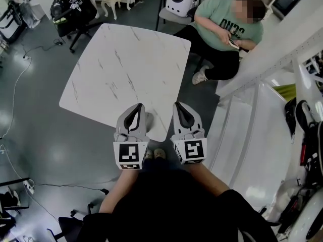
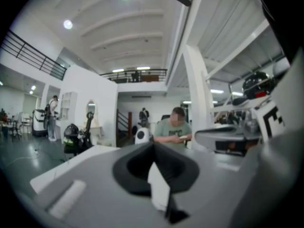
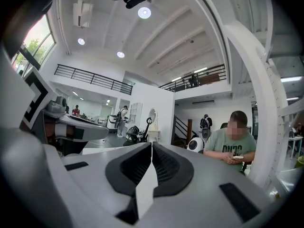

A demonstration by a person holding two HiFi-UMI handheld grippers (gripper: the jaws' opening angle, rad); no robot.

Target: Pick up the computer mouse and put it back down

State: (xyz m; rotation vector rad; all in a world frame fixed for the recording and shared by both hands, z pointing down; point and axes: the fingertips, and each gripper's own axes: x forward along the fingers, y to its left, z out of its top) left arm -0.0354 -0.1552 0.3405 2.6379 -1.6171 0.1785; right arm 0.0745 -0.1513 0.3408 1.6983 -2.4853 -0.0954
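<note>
We see a white bench (image 1: 126, 69) veined in thin grey like marble. Our left gripper (image 1: 136, 110) and right gripper (image 1: 180, 107) are pale grey with black linings and black-and-white square markers. The floor (image 1: 35, 120) is dark grey; a seated person's shirt (image 1: 222, 19), green.

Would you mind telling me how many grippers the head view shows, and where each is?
2. The left gripper is above the near corner of the white table, jaws shut; the right gripper beside it, off the table's right edge, also shut.
</note>
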